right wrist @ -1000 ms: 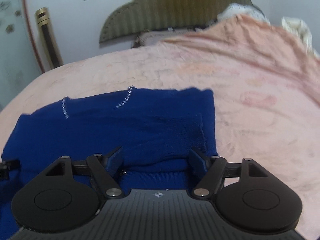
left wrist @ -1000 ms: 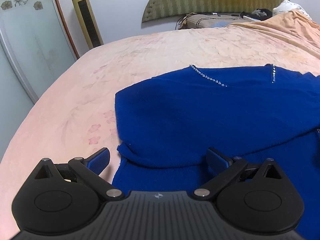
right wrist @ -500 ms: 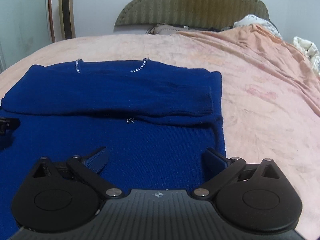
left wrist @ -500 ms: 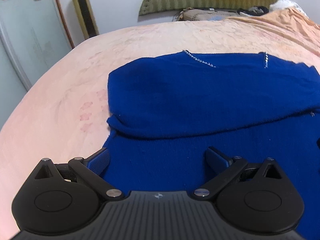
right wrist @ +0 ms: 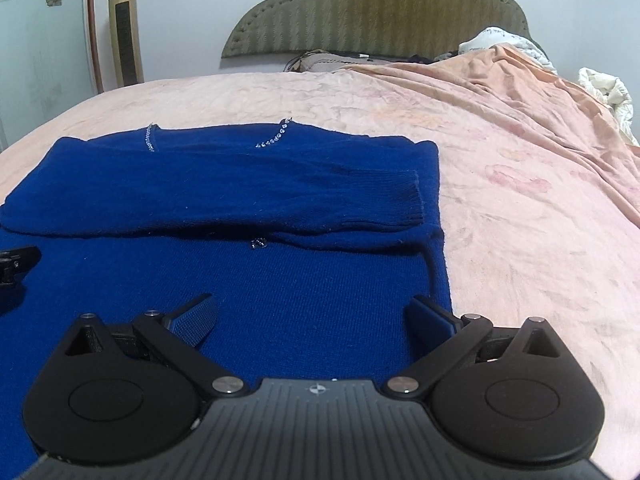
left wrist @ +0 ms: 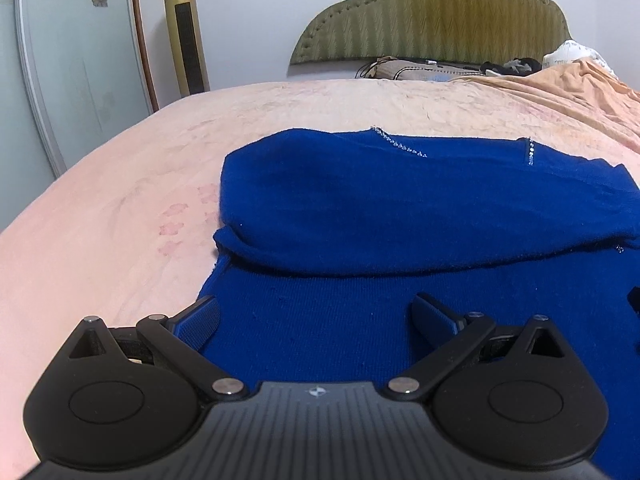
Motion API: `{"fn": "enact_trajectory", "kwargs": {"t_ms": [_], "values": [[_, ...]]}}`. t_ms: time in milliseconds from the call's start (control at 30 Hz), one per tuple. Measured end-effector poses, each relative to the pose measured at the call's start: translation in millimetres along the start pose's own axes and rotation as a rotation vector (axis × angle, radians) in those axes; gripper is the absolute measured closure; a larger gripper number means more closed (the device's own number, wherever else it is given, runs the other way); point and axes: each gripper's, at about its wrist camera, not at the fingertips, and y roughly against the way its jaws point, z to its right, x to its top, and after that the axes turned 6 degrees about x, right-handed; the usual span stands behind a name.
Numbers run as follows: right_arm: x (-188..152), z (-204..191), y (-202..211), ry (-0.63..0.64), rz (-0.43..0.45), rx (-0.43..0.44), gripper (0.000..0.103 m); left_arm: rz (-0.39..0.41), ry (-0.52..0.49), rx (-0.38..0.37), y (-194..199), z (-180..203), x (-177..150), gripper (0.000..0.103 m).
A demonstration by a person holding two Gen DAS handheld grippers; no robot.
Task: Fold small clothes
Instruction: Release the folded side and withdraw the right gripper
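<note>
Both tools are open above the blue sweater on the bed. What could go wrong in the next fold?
1. The folded sleeve lies loose on the blue sweater and may slide off when the hem is lifted.
2. The rhinestone trim could snag the knit.
3. The left tool and right tool might lift unevenly, skewing the fold.

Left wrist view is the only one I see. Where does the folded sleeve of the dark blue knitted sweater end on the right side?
Observer: Its ribbed cuff lies flat just inside the right edge of the dark blue knitted sweater.
Operator: Does the right gripper hold anything?
Observer: No, the right gripper is open, nothing between its fingers.
Operator: What is beyond that edge?
Observer: The wrinkled pink bedsheet.
</note>
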Motion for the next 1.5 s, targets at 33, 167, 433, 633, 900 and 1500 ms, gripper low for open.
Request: {"fn": "enact_trajectory", "kwargs": {"t_ms": [33, 167, 433, 633, 900, 1500], "values": [[-0.1, 0.2, -0.2, -0.004, 0.002, -0.001, 0.000, -0.005, 0.013, -0.010, -0.9, -2.1, -0.5, 0.000], [-0.5, 1.1, 0.5, -0.006, 0.003, -0.001, 0.000, -0.015, 0.037, -0.032, -3.8, -6.5, -0.6, 0.000], [-0.1, 3.9, 2.3, -0.017, 0.008, 0.009, 0.000, -0.016, 0.037, -0.046, -2.8, -7.0, -1.4, 0.000], [-9.6, 29.0, 38.0, -0.184, 0.130, 0.180, 0.000, -0.035, -0.002, -0.046, 5.4, -11.9, -1.4, 0.000], [-13.8, 15.6, 47.6, -0.131, 0.058, 0.124, 0.000, -0.042, -0.049, -0.025, 19.9, -3.2, -2.8, 0.000], [-16.9, 2.0, 52.0, -0.083, 0.025, 0.133, 0.000, -0.070, -0.092, -0.116, 47.2, -13.7, -2.8, 0.000]]}}
